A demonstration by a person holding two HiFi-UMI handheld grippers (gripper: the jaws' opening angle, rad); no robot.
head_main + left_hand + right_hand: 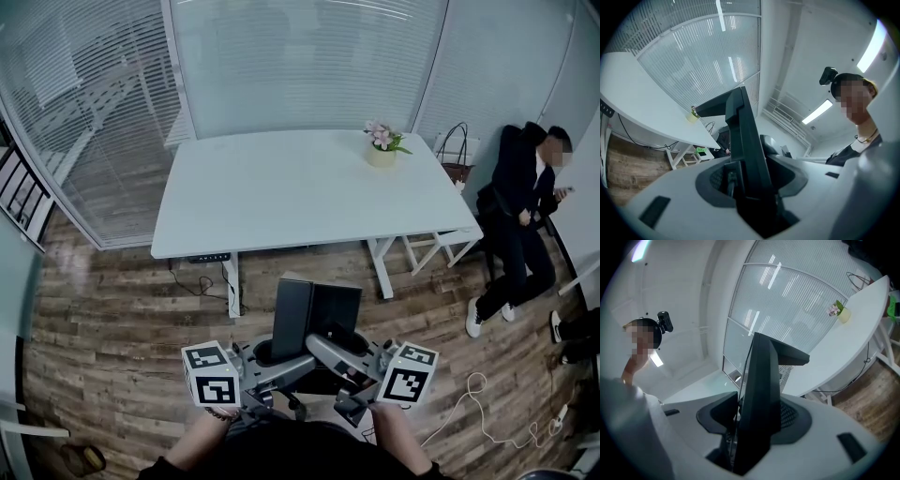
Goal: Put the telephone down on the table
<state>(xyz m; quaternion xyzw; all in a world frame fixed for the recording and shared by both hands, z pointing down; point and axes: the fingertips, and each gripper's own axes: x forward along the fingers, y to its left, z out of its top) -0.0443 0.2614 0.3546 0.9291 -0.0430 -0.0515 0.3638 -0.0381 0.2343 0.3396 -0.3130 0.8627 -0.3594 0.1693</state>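
The telephone [315,315] is a black flat slab held upright in the air over the wooden floor, short of the white table [281,202]. My left gripper [277,364] comes in from the left and is shut on its lower part. From the right, my right gripper [336,356] is likewise shut on it. In the left gripper view the telephone [746,150] stands edge-on between the pale jaws of the left gripper [751,190]. The right gripper view gives the same picture: the telephone [761,385] rises from between the jaws of the right gripper [752,430].
A small pot of pink flowers [382,148] stands at the table's far right. A person in dark clothes [520,211] sits to the right of the table. A white cable [473,405] lies on the floor at the right. Glass walls with blinds [300,56] stand behind the table.
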